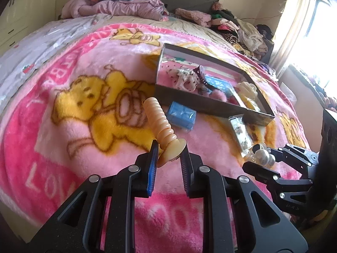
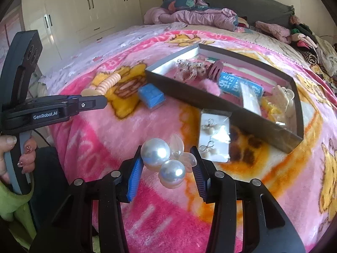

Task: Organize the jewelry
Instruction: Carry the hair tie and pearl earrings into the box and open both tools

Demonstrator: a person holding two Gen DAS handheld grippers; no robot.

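My left gripper is shut on the flat end of a peach ribbed hair clip, which sticks forward above the pink blanket; it also shows in the right wrist view. My right gripper is shut on a pearl ornament with two large pearls and clear petals, also seen in the left wrist view. A dark shallow box ahead holds clips, a pink pom-pom and a blue packet. A blue small box and a packet of earrings lie on the blanket in front of it.
The bed is covered by a pink bear-print blanket. Piled clothes lie along the far edge by the headboard. Cupboards stand at the left, a bright window at the right.
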